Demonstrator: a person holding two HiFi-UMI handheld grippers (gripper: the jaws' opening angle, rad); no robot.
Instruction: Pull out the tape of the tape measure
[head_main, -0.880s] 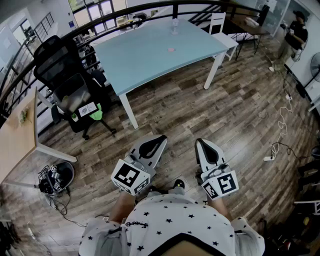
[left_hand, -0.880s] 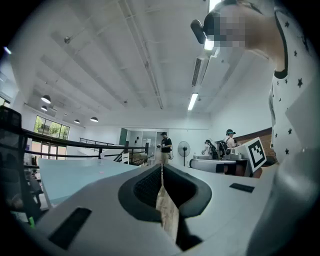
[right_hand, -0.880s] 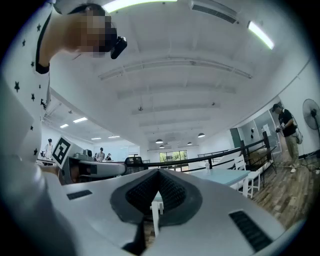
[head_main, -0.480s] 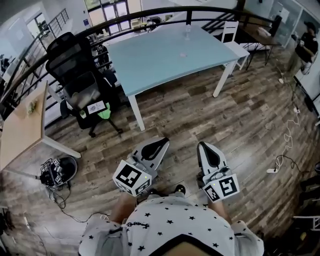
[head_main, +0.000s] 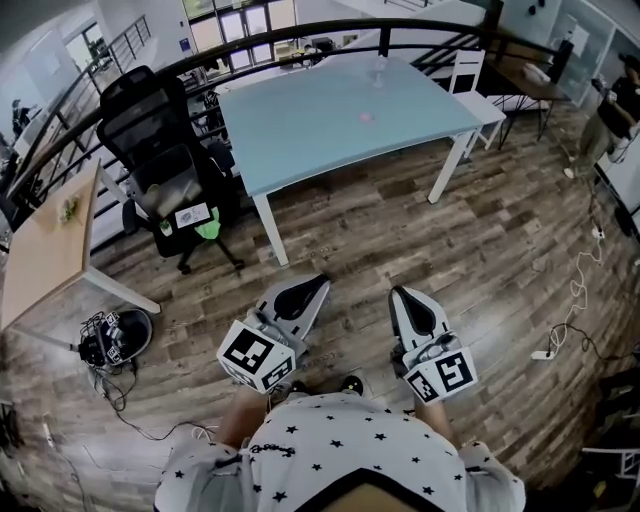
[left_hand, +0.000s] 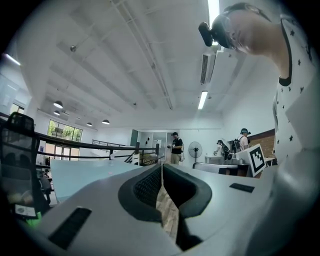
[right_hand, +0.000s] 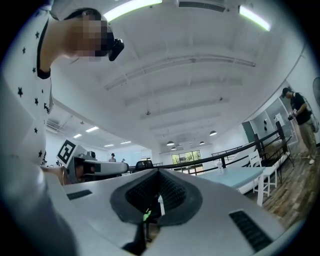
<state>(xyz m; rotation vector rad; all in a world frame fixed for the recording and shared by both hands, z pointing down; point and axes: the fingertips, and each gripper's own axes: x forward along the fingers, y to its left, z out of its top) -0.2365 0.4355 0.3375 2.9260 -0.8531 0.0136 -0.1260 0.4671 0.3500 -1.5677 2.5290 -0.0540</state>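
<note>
Pressed together, nothing between: jaws of left white hand-held gripper (head_main: 316, 284), held over dark wood-plank floor (head_main: 480, 240). Same for right white hand-held gripper (head_main: 400, 293): jaws pressed together, empty, near left one. Both low in front of white star-print shirt (head_main: 340, 450). Ahead, pale blue rectangular tabletop (head_main: 320, 120) on white legs, well apart from both. Lying on it, small pink round thing (head_main: 367, 117), too small to confirm as tape measure. Left of tabletop, black mesh office chair (head_main: 160, 160).
</note>
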